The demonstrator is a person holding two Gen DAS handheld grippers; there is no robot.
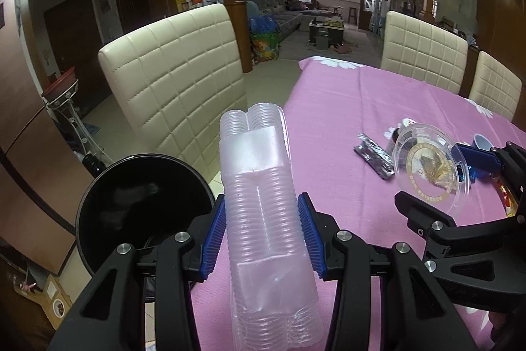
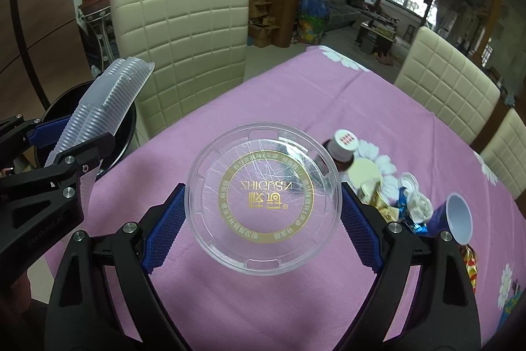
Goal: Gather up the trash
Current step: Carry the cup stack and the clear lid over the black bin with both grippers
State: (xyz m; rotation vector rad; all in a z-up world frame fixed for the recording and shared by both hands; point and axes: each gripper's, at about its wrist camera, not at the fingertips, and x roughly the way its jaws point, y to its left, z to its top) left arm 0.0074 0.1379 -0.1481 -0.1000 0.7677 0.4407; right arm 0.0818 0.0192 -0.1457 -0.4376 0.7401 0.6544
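Note:
My left gripper (image 1: 263, 236) is shut on a clear ribbed plastic tray (image 1: 259, 203), held above the table's left edge beside a black round bin (image 1: 138, 206). The tray also shows in the right wrist view (image 2: 105, 107), over the bin (image 2: 121, 134). My right gripper (image 2: 263, 219) is shut on a clear round lid with gold print (image 2: 263, 196), held above the pink tablecloth (image 2: 230, 301). The lid also shows in the left wrist view (image 1: 430, 166). More trash lies to the right: a silver wrapper (image 1: 374, 158), a small brown bottle (image 2: 343, 147), a purple paper cup (image 2: 455, 219), gold and blue wrappers (image 2: 388, 203).
Cream padded chairs stand around the table: one at the left behind the bin (image 1: 177, 81), two on the far right side (image 1: 424, 51). The pink tablecloth (image 1: 345, 107) covers the table. A living room lies beyond.

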